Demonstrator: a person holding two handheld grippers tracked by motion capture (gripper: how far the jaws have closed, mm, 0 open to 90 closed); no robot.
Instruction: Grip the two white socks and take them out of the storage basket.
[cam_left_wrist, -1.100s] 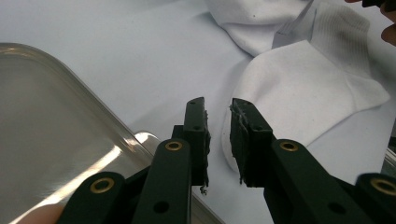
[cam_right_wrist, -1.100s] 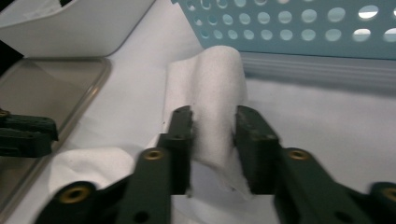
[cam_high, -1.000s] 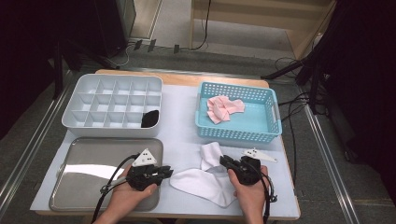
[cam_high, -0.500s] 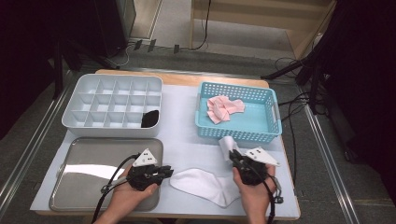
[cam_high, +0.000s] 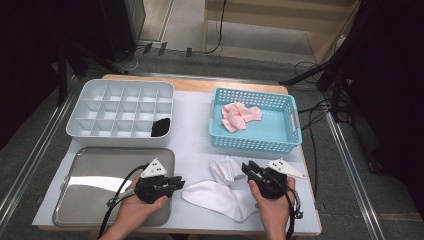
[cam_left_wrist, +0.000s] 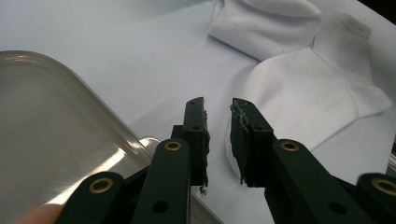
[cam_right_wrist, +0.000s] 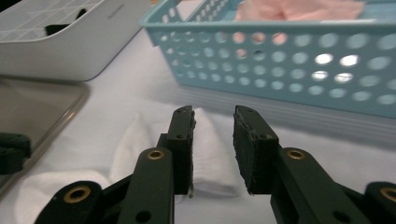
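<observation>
Bench (cam_high: 195, 145): broad and flat, covered in smooth white sheet, wooden edge showing at 12 o'clock.

Metal tray (cam_high: 90, 185) at 7 o'clock: shallow, rounded corners, dull reflective steel; rim seen close in the left gripper view (cam_left_wrist: 93, 116).

Divided box (cam_high: 120, 112) at 10 o'clock: pale grey hard plastic, grid of square cells, a dark bundle (cam_high: 161, 127) in the near right cell.

Basket (cam_high: 255, 142) at 1 o'clock: turquoise plastic, walls pierced with round holes (cam_right_wrist: 299, 70), holding a crumpled pink cloth (cam_high: 240, 115).

White socks (cam_high: 220, 197) at 6 o'clock, flat on the bench between the two grippers: soft knit, ribbed at the cuff (cam_left_wrist: 345, 42). Long axis from roughly 8 o'clock to 2 o'clock in the high view; wide flat end toward the left gripper, the far end folded over into a thick rounded wad (cam_high: 225, 172) near the basket, pointing to about 1 o'clock.

Left gripper (cam_high: 172, 182) just right of the tray, pointing to 3 o'clock: black jaws narrowly parted, nothing clamped between the pads, tips just above the near edge of the socks (cam_left_wrist: 299, 98); released.

Right gripper (cam_high: 248, 167) at 5 o'clock, pointing to about 11 o'clock: jaws just been opening, now standing apart with a clear gap, folded wad (cam_right_wrist: 205, 149) lying on the bench beyond and below them, not pinched; released.
</observation>
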